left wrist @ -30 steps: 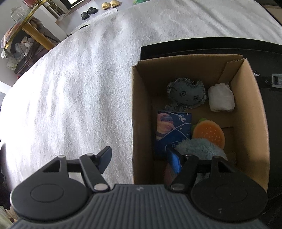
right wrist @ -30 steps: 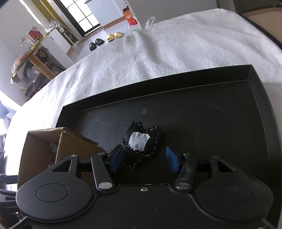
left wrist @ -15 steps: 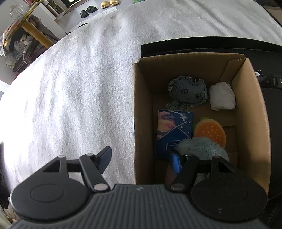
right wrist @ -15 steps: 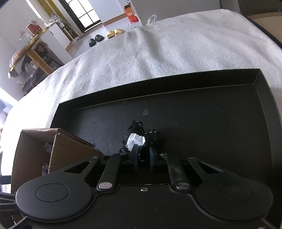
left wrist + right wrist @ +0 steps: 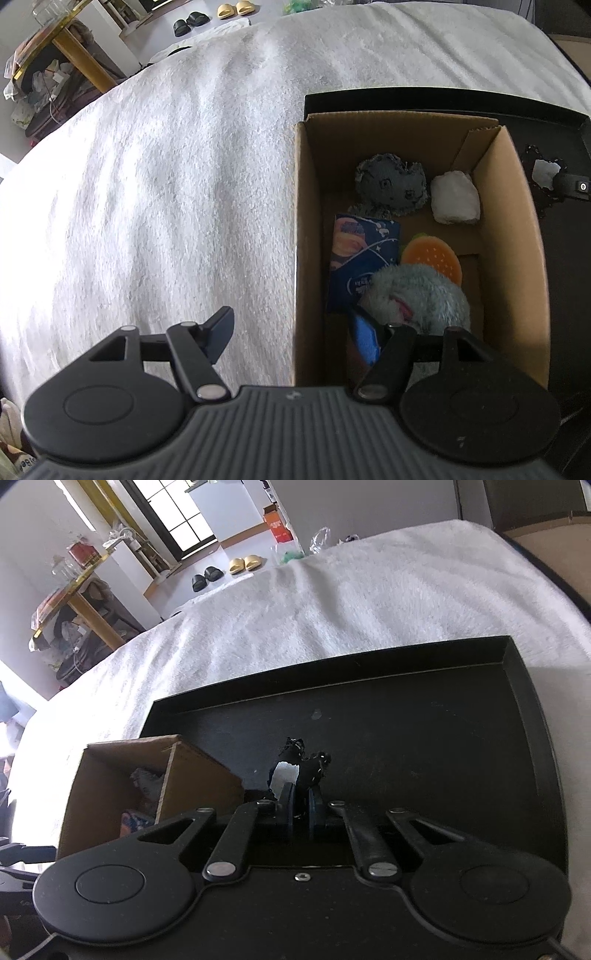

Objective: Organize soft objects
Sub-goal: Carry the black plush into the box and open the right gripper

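Soft objects fill an open cardboard box (image 5: 417, 122) that stands at the left end of a black tray (image 5: 424, 716). The tray rests on a surface covered with a white fluffy blanket (image 5: 177, 192).

Inside the box lie a grey frayed plush (image 5: 391, 184), a white bundle (image 5: 455, 202), a blue printed packet (image 5: 360, 254), an orange burger-shaped toy (image 5: 432, 256) and a pale blue furry toy (image 5: 417, 295).

Beyond the blanket's far edge the room shows a gold-rimmed table (image 5: 79, 590) piled with clutter, a dark-framed window (image 5: 181, 517), and two pairs of slippers, one black (image 5: 206, 578) and one yellow (image 5: 244, 563), on a pale floor.

The left hand-held gripper (image 5: 291, 328) hangs over the box's near left wall with its jaws well apart and nothing between them; one finger is outside the box and the other inside, just beside the furry toy.

The right hand-held gripper (image 5: 300, 805) is clamped tight on a small black fabric piece with a white patch (image 5: 295, 771), to the right of the box over the tray floor.

A second ago that piece lay flat on the tray between wide-open jaws; now they have pinched it and it stands up from the fingertips. The tray also looks farther below the right gripper than before. The box contents are unchanged.
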Demonstrator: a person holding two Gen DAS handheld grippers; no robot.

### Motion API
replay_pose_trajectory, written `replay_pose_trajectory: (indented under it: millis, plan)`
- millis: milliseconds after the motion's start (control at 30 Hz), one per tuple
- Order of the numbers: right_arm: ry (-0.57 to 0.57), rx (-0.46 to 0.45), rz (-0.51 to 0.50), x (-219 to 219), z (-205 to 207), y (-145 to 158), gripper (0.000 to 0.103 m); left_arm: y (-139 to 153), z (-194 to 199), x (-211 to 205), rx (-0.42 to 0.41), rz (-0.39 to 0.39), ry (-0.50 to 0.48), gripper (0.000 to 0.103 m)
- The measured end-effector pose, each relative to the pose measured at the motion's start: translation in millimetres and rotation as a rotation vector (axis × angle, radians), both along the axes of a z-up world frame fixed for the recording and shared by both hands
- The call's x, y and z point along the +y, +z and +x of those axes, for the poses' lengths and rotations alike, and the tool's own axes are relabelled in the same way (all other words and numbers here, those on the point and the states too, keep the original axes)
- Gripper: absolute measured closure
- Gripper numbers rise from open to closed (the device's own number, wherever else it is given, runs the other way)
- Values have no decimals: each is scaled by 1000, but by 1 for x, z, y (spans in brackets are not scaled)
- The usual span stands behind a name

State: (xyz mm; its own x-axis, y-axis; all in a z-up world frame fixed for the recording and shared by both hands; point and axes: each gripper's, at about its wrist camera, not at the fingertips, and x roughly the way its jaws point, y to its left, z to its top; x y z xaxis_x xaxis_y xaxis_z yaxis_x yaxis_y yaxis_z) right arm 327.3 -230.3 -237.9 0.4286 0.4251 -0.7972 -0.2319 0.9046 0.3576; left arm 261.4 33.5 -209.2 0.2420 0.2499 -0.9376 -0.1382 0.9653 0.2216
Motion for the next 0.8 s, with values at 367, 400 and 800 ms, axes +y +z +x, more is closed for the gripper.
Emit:
replay_pose_trajectory:
  millis: [367,400,800]
  plan:
    - [5,-49,-11,6,-25,32,96,7,-18,4,-31,-49,3,36]
    - [6,-53,-10,8,-27,35,96,8,-20,5,-33,-53,3,36]
    - [70,-88,-19,34,-52,62,96,9,-36,15,-53,-115,17,36]
